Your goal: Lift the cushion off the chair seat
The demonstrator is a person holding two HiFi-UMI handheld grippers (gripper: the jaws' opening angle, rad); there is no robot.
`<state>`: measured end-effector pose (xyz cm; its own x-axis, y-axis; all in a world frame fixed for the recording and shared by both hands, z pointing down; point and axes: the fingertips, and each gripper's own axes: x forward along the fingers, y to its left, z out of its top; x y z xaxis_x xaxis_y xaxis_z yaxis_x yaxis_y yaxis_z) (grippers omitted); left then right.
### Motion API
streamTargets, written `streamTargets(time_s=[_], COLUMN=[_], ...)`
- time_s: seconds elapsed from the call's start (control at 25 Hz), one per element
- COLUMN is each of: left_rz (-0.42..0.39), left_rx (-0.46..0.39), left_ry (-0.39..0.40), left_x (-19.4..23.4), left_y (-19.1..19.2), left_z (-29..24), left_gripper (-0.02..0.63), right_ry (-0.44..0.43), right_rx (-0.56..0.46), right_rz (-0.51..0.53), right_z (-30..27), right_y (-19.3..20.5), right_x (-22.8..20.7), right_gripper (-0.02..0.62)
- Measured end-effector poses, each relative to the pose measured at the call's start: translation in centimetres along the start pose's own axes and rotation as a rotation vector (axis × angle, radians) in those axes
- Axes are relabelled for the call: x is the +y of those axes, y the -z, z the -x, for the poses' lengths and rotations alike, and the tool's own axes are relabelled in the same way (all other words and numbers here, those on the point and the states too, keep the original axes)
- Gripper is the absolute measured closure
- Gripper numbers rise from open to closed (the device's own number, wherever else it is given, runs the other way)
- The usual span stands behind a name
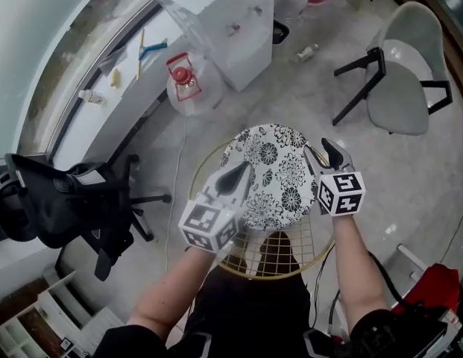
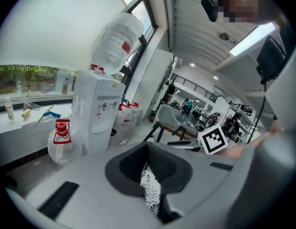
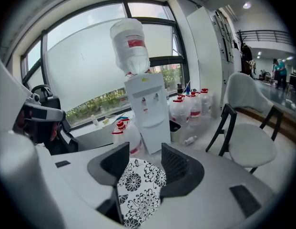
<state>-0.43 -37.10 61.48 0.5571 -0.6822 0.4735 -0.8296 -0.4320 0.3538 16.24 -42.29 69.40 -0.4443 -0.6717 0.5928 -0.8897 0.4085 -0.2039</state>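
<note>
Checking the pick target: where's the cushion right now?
Head view, centre: the cushion sits over the wire chair seat, between the left tool and the right tool.

My cushion (image 1: 274,171) is white with black flower prints, over a gold wire chair (image 1: 279,258). My left claw (image 1: 237,176) and right claw (image 1: 328,152) are grey with black pads; their marker cubes (image 1: 341,193) are white with black squares. Upper right of the frame, a pale grey chair (image 1: 402,88); at left, a black office chair (image 1: 60,207). The clear jug (image 1: 188,84) has a red cap.
</note>
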Motion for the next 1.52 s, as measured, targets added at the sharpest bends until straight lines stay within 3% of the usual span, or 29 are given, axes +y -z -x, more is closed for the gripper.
streamTargets(time_s=[0.4, 1.04, 1.52], left_rz=[0.017, 0.123, 0.126], left_rx=[0.09, 0.163, 0.216], left_ry=[-0.057, -0.113, -0.143], left_x=[3.1, 5.8, 7.2], left_y=[5.8, 11.0, 13.3], left_z=[-2.4, -5.5, -7.1], left_gripper=[0.598, 0.598, 0.598], right_ry=[-0.009, -0.025, -0.066], right_rx=[0.121, 0.303, 0.43], right_rz=[0.0, 0.056, 0.12], right_z=[-4.7, -11.7, -15.5], right_y=[6.0, 14.0, 18.9], right_x=[-1.9, -5.0, -5.9], right_gripper=[0.363, 0.314, 0.291])
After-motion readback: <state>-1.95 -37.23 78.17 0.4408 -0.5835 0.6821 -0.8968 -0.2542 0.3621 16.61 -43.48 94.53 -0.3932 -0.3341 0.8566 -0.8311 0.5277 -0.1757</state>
